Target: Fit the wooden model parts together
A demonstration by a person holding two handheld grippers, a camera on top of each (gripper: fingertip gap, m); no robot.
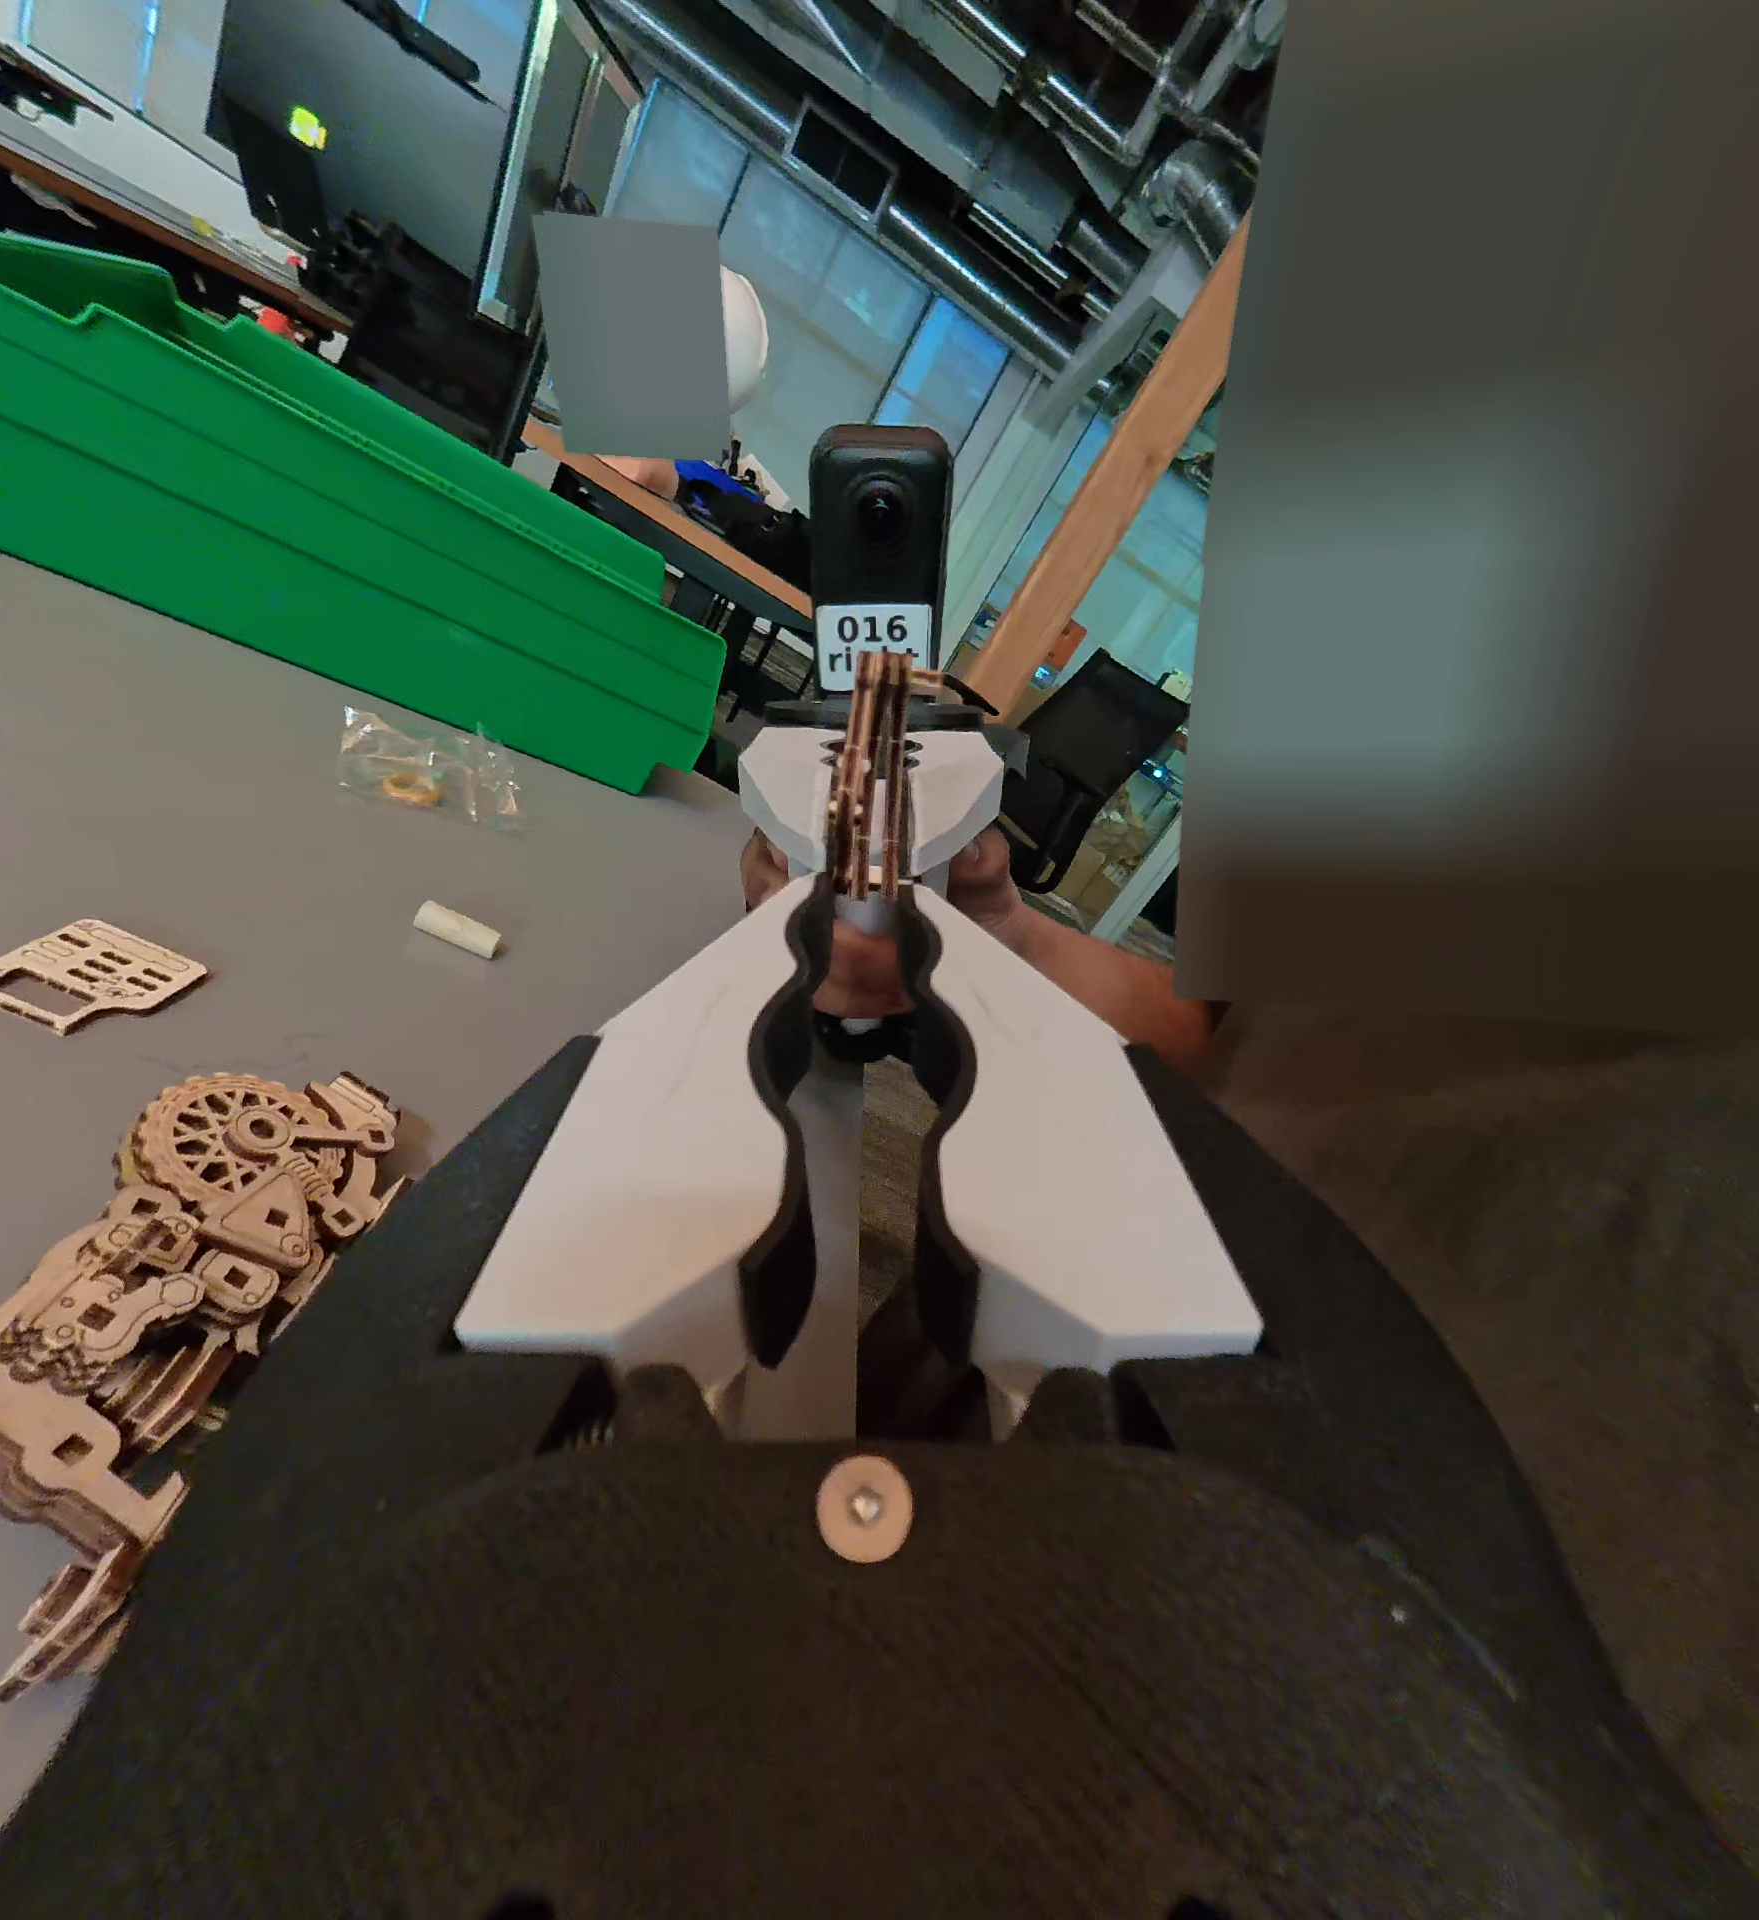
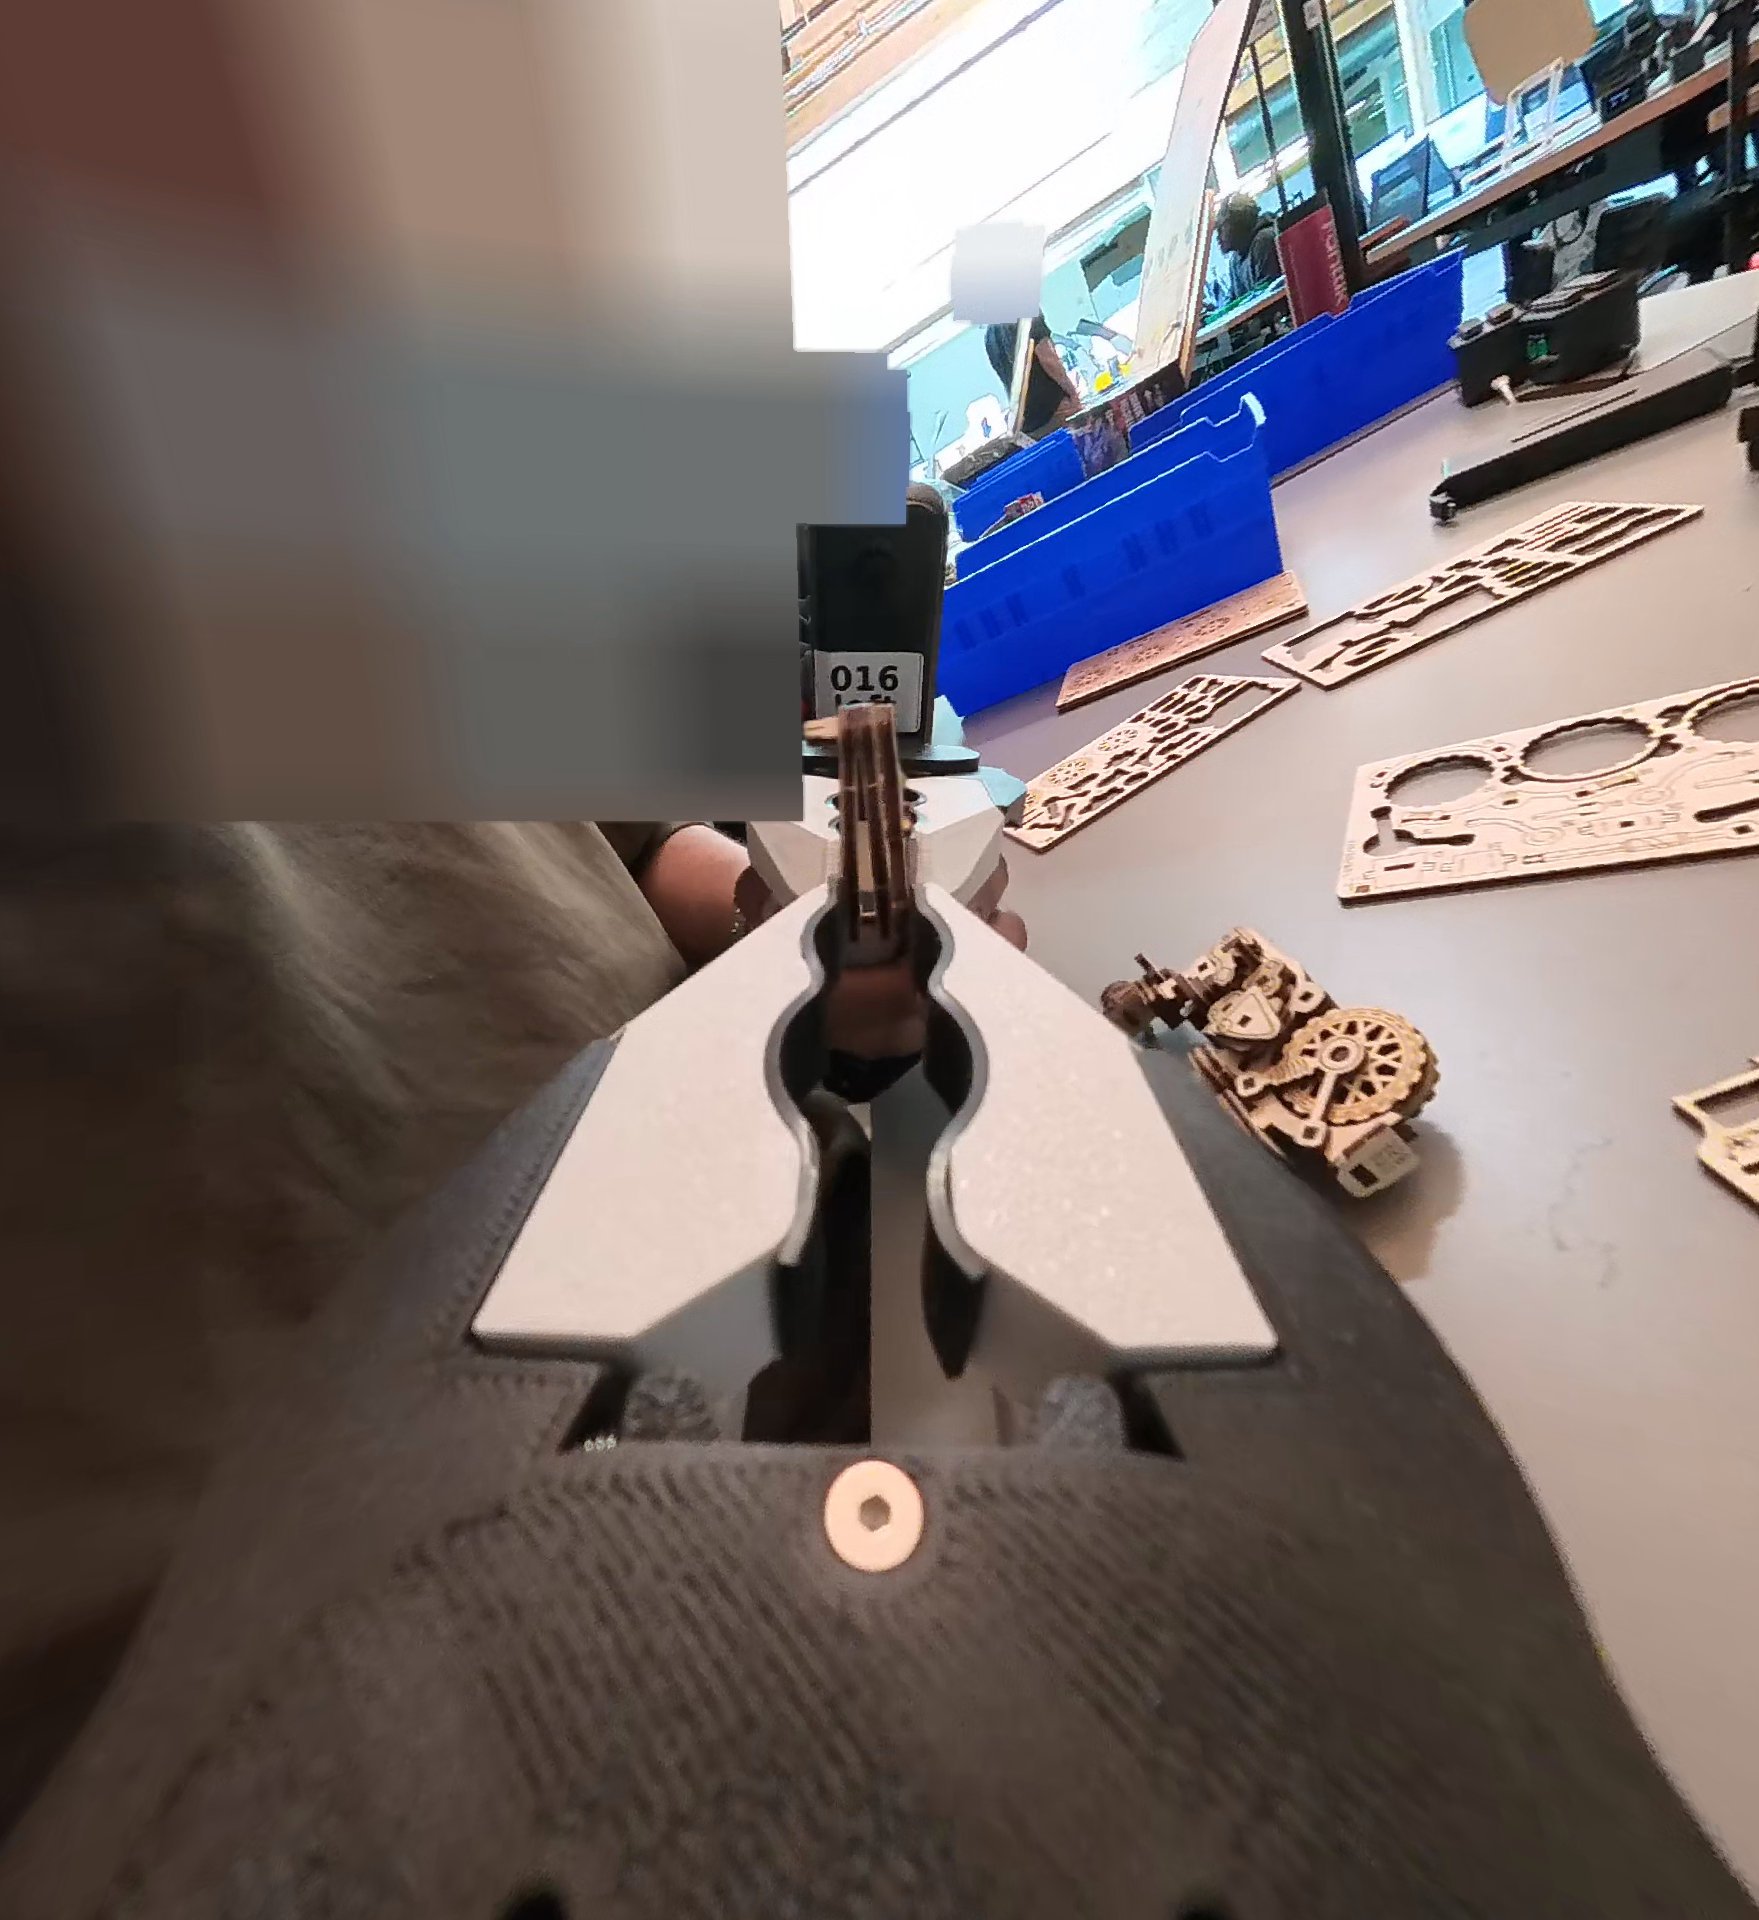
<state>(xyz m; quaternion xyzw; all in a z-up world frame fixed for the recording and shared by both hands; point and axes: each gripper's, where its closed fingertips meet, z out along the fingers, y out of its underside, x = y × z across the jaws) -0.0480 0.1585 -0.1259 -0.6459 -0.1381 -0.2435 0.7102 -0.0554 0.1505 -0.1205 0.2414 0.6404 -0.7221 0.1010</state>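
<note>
- The two grippers are held tip to tip above the grey table, each facing the other's camera.
- A small wooden part, made of several thin layered plates standing on edge, is seen between the two sets of tips.
- The left gripper is closed on the lower end of this wooden part, its white fingers drawn nearly together.
- The right gripper is likewise clamped on the same piece from the opposite side, with only a narrow slot left between its fingers.
- The part is thus held in the air by both tools at once, clear of the table.
- A partly built wooden model, with a spoked gear wheel on top, is left lying on the table at the left gripper's left side, just beside its black body.
- A small flat cut-out panel is seen beyond it, with a short pale cylinder and a clear plastic bag farther on.
- A green bin is set behind these.
- In the right wrist view, several laser-cut wooden sheets are spread flat on the table before blue bins.
</note>
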